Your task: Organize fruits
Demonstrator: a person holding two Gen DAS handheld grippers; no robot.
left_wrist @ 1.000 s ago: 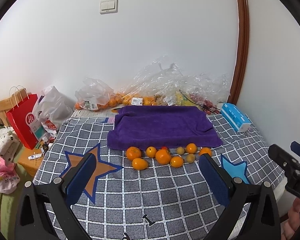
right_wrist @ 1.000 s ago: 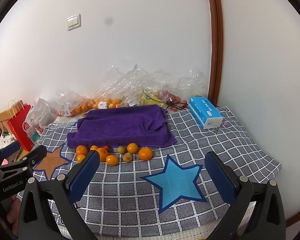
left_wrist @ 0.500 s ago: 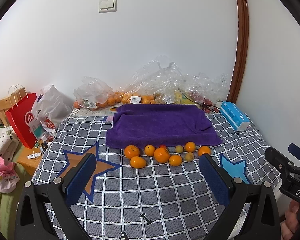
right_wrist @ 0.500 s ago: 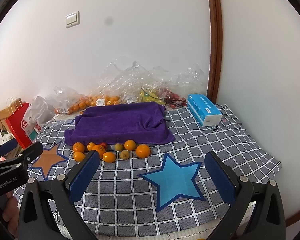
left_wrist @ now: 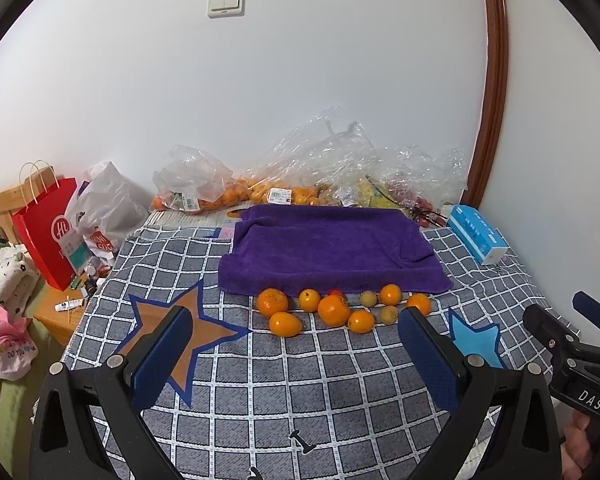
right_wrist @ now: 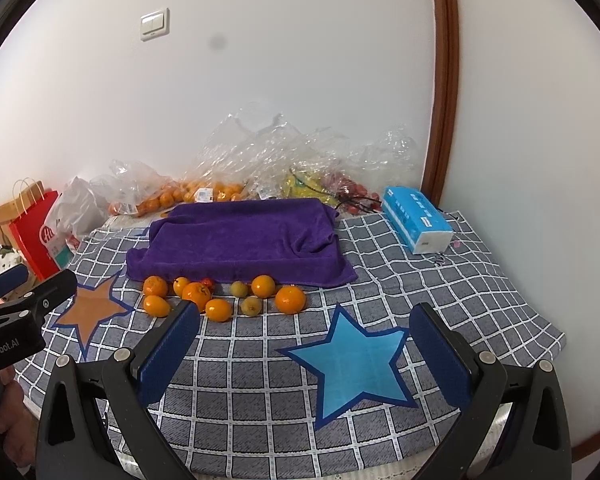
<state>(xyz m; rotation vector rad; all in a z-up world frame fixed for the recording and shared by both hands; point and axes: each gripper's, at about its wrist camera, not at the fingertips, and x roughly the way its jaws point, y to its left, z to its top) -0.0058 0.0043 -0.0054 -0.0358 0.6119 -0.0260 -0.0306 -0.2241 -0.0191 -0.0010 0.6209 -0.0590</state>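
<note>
Orange mostly, with two dull yellow-green ones: looking at loose fruits (left_wrist: 340, 312) lying in a short double row at mid-frame in the left wrist view, on a grey checked cloth (left_wrist: 340, 392), touching or just beside the near edge of a purple towel (left_wrist: 328, 248). Holding the left tool (left_wrist: 294, 314) released, fingers spread wide and gripping nothing, blue pads (left_wrist: 160, 356) framing the row from the lower part of the frame; hovering near the fruits but apart from them, with the rightmost orange one peeking just beyond the right pad's tip. Holding the right tool (right_wrist: 305, 307) likewise released and empty, seeing the same row at left of centre in the right wrist view, the left pad's tip overlapping the row's lower edge in the picture, a blue star (right_wrist: 356, 360) on the cloth lying between the pads. Noting clear plastic bags (left_wrist: 340, 160) of more fruit sitting behind the towel against the white wall, a blue tissue pack (left_wrist: 476, 238) lying right of the towel, a red paper bag (left_wrist: 46, 228) standing at far left.
</note>
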